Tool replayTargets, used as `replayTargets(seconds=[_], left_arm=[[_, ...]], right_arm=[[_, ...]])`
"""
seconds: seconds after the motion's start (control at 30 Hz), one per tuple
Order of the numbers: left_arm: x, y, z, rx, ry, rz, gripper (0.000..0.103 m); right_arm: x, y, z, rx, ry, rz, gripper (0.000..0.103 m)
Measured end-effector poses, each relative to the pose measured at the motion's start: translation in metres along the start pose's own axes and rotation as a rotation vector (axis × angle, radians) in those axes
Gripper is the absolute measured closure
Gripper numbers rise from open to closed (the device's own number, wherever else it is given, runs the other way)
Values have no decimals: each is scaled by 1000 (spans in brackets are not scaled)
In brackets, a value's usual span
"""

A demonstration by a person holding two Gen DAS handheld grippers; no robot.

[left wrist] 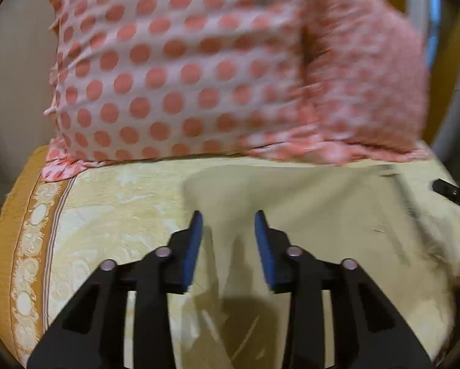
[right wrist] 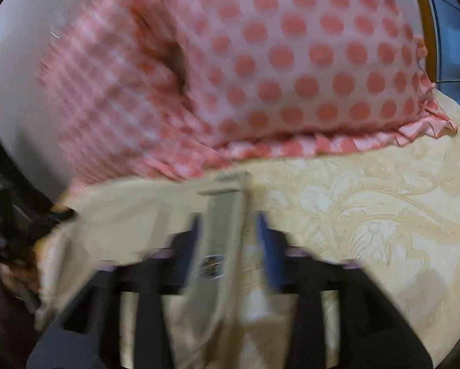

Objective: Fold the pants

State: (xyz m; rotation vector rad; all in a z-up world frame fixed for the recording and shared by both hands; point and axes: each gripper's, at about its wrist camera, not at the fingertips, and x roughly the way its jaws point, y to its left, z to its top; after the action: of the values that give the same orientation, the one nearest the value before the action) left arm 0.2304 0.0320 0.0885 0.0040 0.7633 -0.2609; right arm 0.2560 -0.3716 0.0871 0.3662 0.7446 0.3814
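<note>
Pale cream pants (left wrist: 322,215) lie on a yellow patterned bedspread (left wrist: 113,215). In the left wrist view my left gripper (left wrist: 228,230) is open, its blue pads apart above the pants fabric, with nothing between them. In the right wrist view, which is blurred, my right gripper (right wrist: 226,233) has the waistband (right wrist: 223,215) with a metal button (right wrist: 211,266) standing between its blue pads; the pads look apart and I cannot tell whether they touch the cloth. The pants (right wrist: 122,215) spread to the left of it.
Two pink polka-dot pillows (left wrist: 183,67) lean against the wall at the bed's far edge, just behind the pants; they also show in the right wrist view (right wrist: 306,61). The bedspread (right wrist: 383,230) extends right. The other gripper shows at the edge (left wrist: 454,193).
</note>
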Motion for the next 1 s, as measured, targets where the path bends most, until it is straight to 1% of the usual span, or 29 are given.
replayTargets(seconds=[0.03, 0.07, 0.1, 0.13, 0.17, 0.2, 0.23, 0.27, 0.3, 0.33, 0.37, 0.4, 0.43, 0.47, 0.5, 0.53, 0.57, 0.6, 0.63, 0.67, 0.77, 0.87, 0.9, 0.97, 1.0], left_arm=[[-8, -4, -6, -10, 2, -65, 56], [-12, -9, -12, -19, 13, -134, 52], [-11, -16, -22, -28, 44, -200, 42], [-4, -23, -29, -35, 88, -227, 39], [7, -26, -35, -46, 144, -236, 39], [24, -28, -41, -64, 205, -218, 40], [36, -29, -44, -76, 228, -191, 44], [36, -31, -43, -59, 186, -156, 46], [31, -37, -42, -21, 175, -56, 52], [23, -41, -44, -7, 170, 12, 49], [7, -46, -50, 2, 138, 41, 44], [-9, -49, -58, 9, 104, 47, 29], [-26, -55, -68, 19, 65, 66, 14], [-43, -60, -80, 31, 32, 97, 8], [-61, -66, -99, 55, -1, 164, 2], [-72, -71, -112, 77, -18, 216, 2], [-83, -79, -132, 102, -34, 291, 2], [-90, -81, -145, 109, -41, 325, 2], [-93, -80, -155, 112, -43, 342, 2], [-95, -82, -167, 100, -42, 342, 2], [-99, -76, -186, 44, -34, 313, 2], [-87, -77, -195, 32, -20, 317, 2], [-86, -77, -196, 18, -45, 312, 2], [-86, -75, -200, -6, -56, 294, 2], [-86, -69, -202, -42, -58, 264, 2]], right_arm=[[-5, 4, -4, -3, 6, 62, 35], [-6, 10, -10, -7, 42, 132, 34], [-1, 17, -16, -10, 102, 189, 31], [6, 22, -22, -7, 150, 207, 28], [19, 24, -29, 6, 219, 206, 21], [30, 23, -34, 21, 272, 188, 20], [43, 19, -40, 50, 313, 158, 19], [39, 18, -39, 56, 269, 158, 20], [38, 16, -35, 82, 286, 118, 20], [32, 18, -34, 105, 282, 78, 19], [22, 22, -36, 109, 275, 9, 15], [6, 34, -44, 73, 247, -57, 9], [-7, 41, -51, 38, 213, -57, 5], [-20, 48, -62, 5, 178, -52, 1], [-37, 62, -82, -39, 133, -79, 1], [-48, 66, -99, -67, 109, -108, 1], [-54, 73, -112, -94, 90, -131, 1], [-55, 79, -124, -115, 77, -146, 1], [-54, 86, -139, -135, 75, -161, 1], [-48, 94, -146, -146, 79, -171, 1], [-44, 105, -168, -191, 71, -207, 1], [-37, 114, -181, -234, 50, -297, 1], [-37, 114, -184, -242, 41, -314, 1], [-38, 117, -190, -246, 18, -347, 1], [-40, 119, -194, -246, 3, -360, 1]])
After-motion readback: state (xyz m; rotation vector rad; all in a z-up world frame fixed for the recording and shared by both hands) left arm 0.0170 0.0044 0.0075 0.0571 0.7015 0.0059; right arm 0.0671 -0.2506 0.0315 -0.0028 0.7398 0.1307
